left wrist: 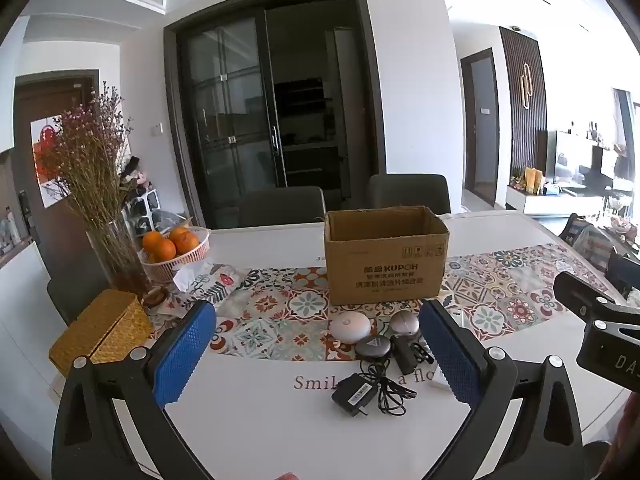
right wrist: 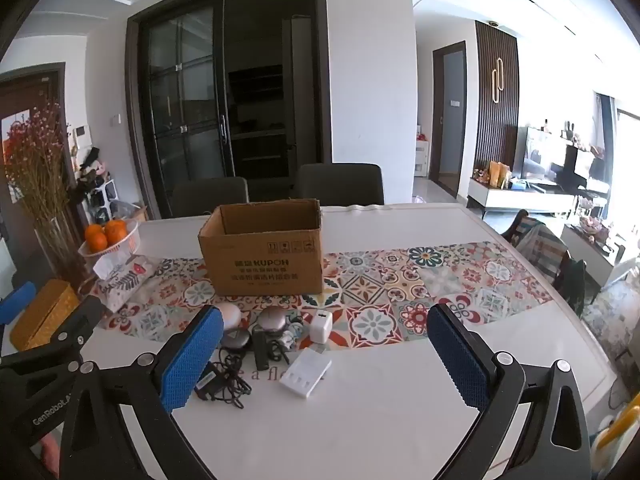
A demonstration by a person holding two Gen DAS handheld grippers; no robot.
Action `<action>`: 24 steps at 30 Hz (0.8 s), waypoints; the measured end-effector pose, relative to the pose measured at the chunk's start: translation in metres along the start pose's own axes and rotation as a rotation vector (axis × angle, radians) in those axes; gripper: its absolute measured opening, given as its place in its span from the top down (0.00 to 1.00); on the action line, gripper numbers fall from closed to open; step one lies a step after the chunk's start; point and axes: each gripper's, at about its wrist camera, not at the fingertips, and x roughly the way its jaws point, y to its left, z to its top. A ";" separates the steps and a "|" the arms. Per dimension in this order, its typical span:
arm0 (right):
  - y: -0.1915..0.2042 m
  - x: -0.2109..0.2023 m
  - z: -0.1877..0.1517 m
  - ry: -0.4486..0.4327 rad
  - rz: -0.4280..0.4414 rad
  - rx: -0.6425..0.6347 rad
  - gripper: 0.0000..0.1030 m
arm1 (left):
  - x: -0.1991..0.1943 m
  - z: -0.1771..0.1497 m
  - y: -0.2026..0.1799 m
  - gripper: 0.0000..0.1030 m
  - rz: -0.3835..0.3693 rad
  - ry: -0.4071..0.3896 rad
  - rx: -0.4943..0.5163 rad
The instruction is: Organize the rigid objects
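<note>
Several small gadgets (right wrist: pixel 256 340) lie beyond both grippers' spread, empty fingers (right wrist: pixel 192 360).

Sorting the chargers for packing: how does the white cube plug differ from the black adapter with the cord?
The white cube plug is pale and boxy with no cord showing; the black adapter is dark, flatter, with a tangled black cord. The plug rests on the patterned runner; the adapter lies on bare white tabletop, nearer the camera. Both lie loose in front of the cardboard box.
</note>
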 end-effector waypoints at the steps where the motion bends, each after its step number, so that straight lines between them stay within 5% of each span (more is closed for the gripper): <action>1: 0.000 0.000 0.000 -0.003 0.003 0.006 0.00 | 0.000 0.000 0.000 0.00 0.001 0.000 -0.001; 24: -0.001 0.001 0.000 0.000 0.009 0.003 0.00 | -0.001 -0.001 0.002 0.00 -0.011 0.009 -0.017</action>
